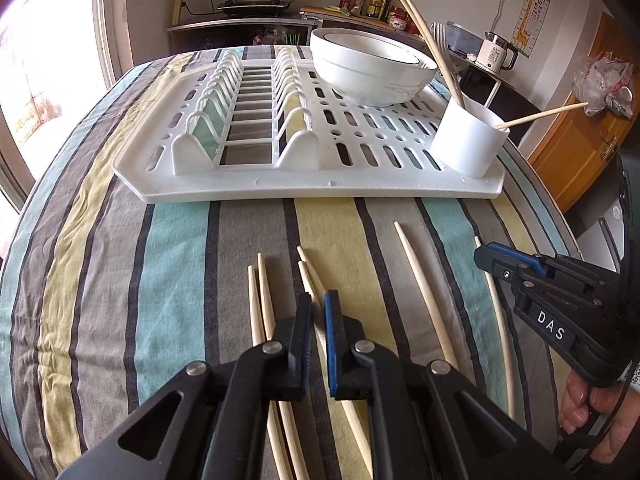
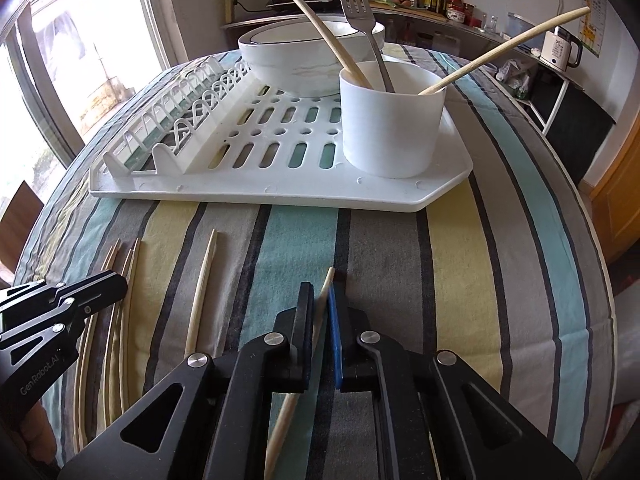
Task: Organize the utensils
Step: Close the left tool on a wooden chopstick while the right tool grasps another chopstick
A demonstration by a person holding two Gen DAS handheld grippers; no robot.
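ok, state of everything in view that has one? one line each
left gripper: jaws shut on a chopstick from the pair under it
right gripper: jaws shut on one chopstick
utensil cup: upright on the rack, holds chopsticks and a fork
bowls: nested, upright on the rack
dish rack: flat on the cloth, plate slots empty
loose chopsticks: lying on the cloth

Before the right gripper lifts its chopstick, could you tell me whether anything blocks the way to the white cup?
Nothing visible does. The right gripper is shut on a chopstick, and only bare striped cloth and the rack's low rim lie before the cup.
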